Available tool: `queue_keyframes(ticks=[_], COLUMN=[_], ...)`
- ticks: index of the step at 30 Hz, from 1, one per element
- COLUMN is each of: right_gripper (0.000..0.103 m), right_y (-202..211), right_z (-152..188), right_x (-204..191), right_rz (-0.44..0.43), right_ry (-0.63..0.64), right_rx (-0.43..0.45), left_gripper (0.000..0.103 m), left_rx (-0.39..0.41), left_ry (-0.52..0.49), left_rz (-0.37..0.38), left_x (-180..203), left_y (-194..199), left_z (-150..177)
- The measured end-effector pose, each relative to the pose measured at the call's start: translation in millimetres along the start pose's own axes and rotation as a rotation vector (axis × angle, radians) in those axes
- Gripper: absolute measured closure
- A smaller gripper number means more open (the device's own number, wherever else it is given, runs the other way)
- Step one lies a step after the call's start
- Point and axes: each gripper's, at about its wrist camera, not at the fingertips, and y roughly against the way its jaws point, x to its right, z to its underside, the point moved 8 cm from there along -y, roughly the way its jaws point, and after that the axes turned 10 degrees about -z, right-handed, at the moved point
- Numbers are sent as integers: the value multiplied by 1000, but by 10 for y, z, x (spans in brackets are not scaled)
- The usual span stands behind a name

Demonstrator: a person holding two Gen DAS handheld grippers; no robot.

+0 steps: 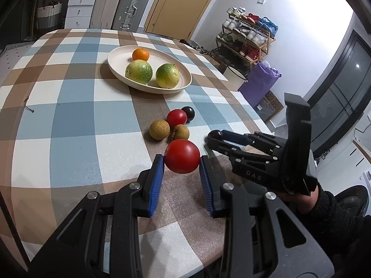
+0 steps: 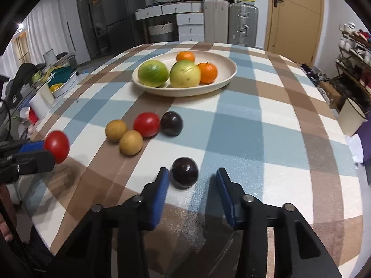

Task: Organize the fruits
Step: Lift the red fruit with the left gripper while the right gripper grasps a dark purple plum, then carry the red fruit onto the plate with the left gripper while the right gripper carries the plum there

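My left gripper (image 1: 182, 162) is shut on a red tomato (image 1: 182, 155) and holds it above the checked table; it also shows in the right wrist view (image 2: 56, 146). My right gripper (image 2: 192, 176) is open around a dark plum (image 2: 185, 172) that rests on the table, close to the left finger. A second red tomato (image 2: 146, 124), another dark plum (image 2: 171, 123) and two tan round fruits (image 2: 116, 130) (image 2: 131, 142) lie loose in a cluster. A cream plate (image 2: 228, 75) further back holds two green fruits and two oranges.
The table's right edge (image 1: 252, 113) is close to the right gripper (image 1: 214, 136) in the left wrist view. A shoe rack (image 1: 248, 39), a purple bag and a white bucket stand beyond it. Suitcases and drawers stand behind the table.
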Motion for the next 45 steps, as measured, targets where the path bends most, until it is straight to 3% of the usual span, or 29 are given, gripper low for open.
queue_keyframes(ticks=[1, 2, 11, 32, 45], right_gripper=[77, 80, 80, 80, 80], right_y=[-2, -4, 103, 68, -171], right_z=[2, -1, -142, -1011, -1542], right_x=[-25, -42, 10, 42, 228], right_rz=[-7, -15, -82, -296, -309], right_ry=[10, 16, -45, -103, -119], right_rx=[-1, -2, 60, 160, 147], left_gripper=[75, 75, 75, 75, 75], left_rx=[1, 1, -1, -42, -58], left_ry=[0, -1, -14, 9, 11], left_rz=[-1, -1, -14, -32, -37], left_x=[0, -2, 15, -79, -196], left_y=[1, -1, -56, -560, -904], left_z=[1, -15, -218, -1008, -1720])
